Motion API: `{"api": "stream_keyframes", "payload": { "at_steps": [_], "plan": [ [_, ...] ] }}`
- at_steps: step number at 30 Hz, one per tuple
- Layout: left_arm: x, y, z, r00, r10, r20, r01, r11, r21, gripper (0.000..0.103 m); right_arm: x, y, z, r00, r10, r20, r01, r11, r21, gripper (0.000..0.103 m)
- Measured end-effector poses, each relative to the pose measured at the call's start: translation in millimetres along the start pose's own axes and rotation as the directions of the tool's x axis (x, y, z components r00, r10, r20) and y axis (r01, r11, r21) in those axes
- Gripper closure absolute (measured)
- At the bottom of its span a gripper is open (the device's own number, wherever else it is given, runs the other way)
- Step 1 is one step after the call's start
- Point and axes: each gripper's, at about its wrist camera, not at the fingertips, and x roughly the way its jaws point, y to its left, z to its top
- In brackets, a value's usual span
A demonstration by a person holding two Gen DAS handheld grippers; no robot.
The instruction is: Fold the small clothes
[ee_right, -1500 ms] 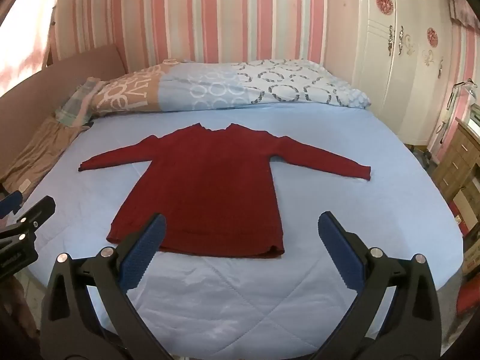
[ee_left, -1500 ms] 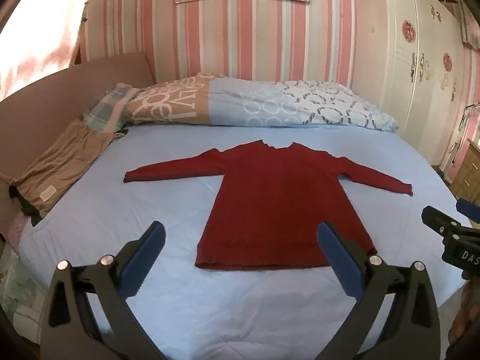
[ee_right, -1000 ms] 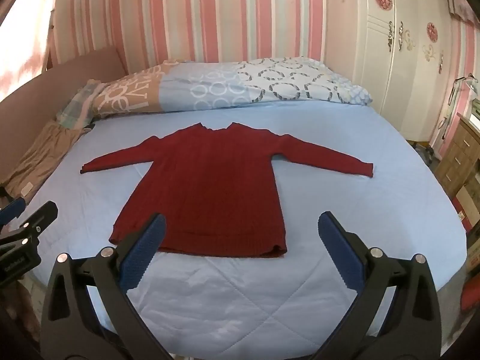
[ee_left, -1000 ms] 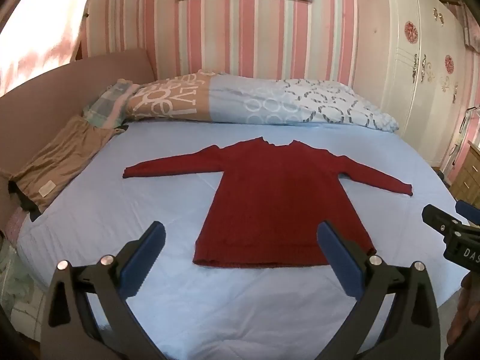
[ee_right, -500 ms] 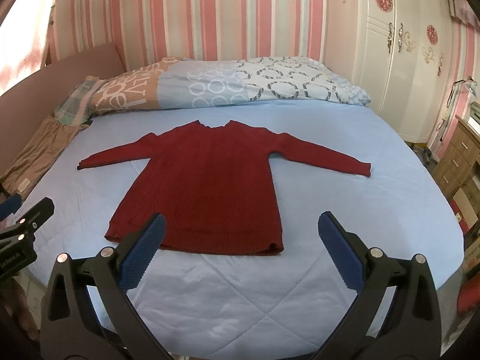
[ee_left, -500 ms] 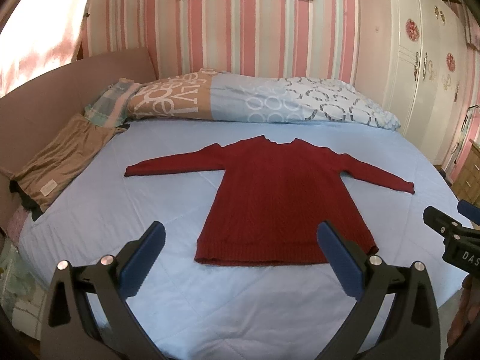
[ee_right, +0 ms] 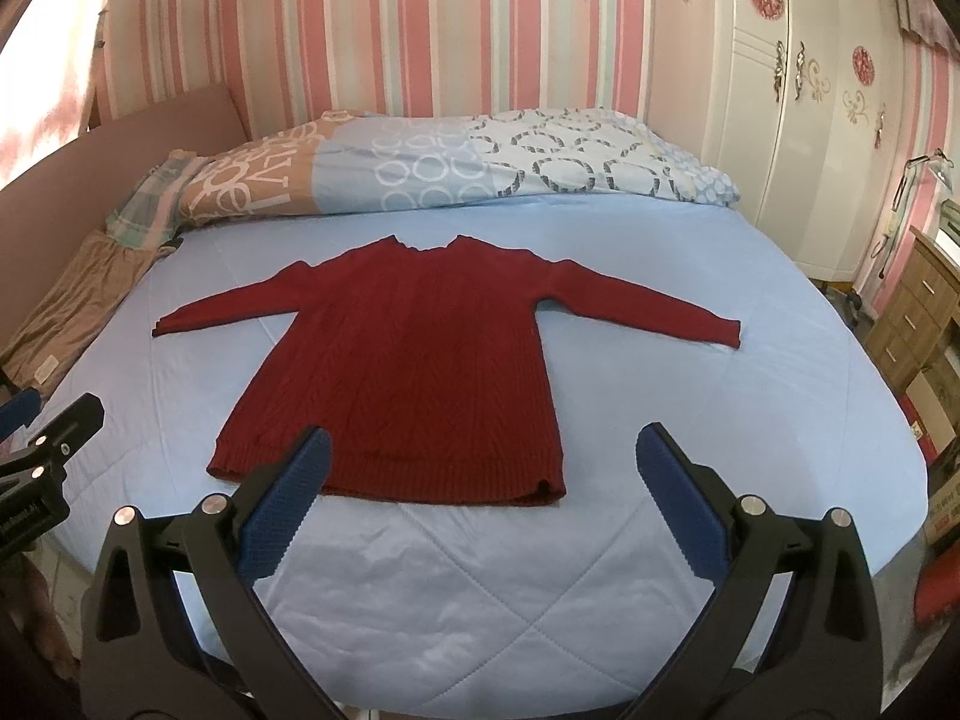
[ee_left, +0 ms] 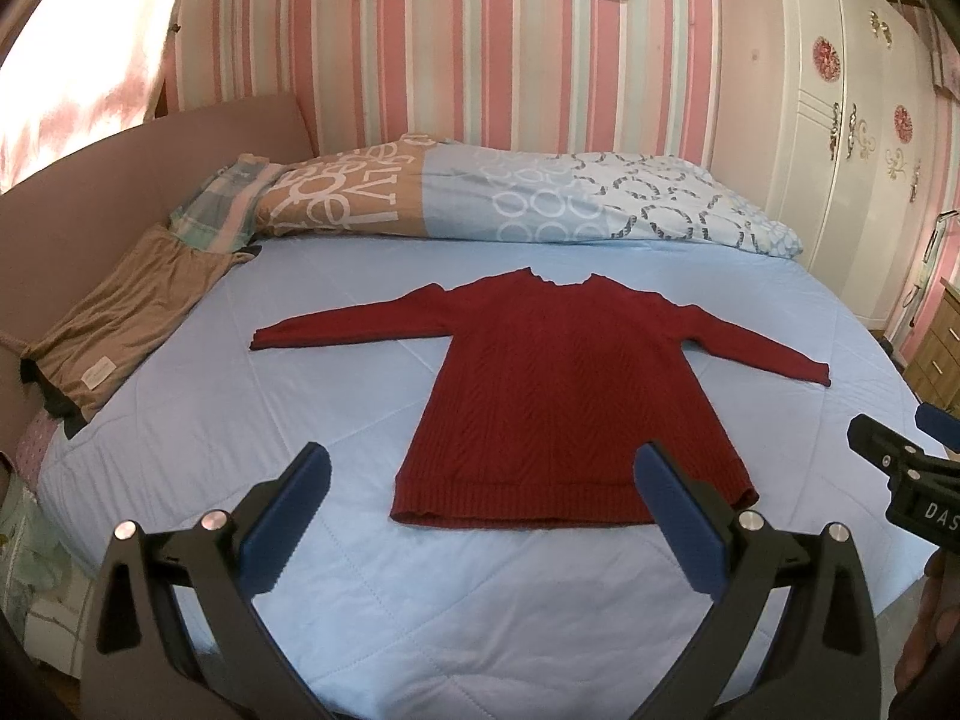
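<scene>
Lying flat ahead of both claws: red cable-knit sweater (ee_left: pixel 558 384), sleeves spread on quilted blue bedspread (ee_left: pixel 456 618). Hovering apart, touching nothing: left gripper (ee_left: pixel 480 510) and right gripper (ee_right: pixel 480 495), jaws gaping wide, pads ribbed blue.

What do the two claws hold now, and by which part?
Nothing. Left claw and right claw are open, above the bed; the dark red knitted sweater lies flat, untouched.
</scene>
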Motion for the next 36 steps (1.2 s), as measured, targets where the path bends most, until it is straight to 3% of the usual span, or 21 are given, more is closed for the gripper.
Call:
{"api": "stream_keyframes", "payload": {
  "at_steps": [21,27,36],
  "plan": [
    [-28.2,-14.5,13.1,0.998,0.036,0.043,-0.037,0.999,0.032,0.001,-23.4,-6.7,3.2,0.998,0.014,0.064,-0.012,0.999,-0.034,0.003],
    [-27.9,-19.7,35.9,0.998,0.037,0.059,-0.038,0.999,0.021,0.001,-28.7,-13.4,16.6,0.997,-0.003,0.082,0.006,0.999,-0.037,0.003],
    [5.8,-34.5,77.7,0.998,0.026,0.052,-0.027,1.000,0.011,0.001,-4.5,-31.4,47.2,0.997,-0.031,0.067,0.031,1.000,-0.002,0.003]
  ]
}}
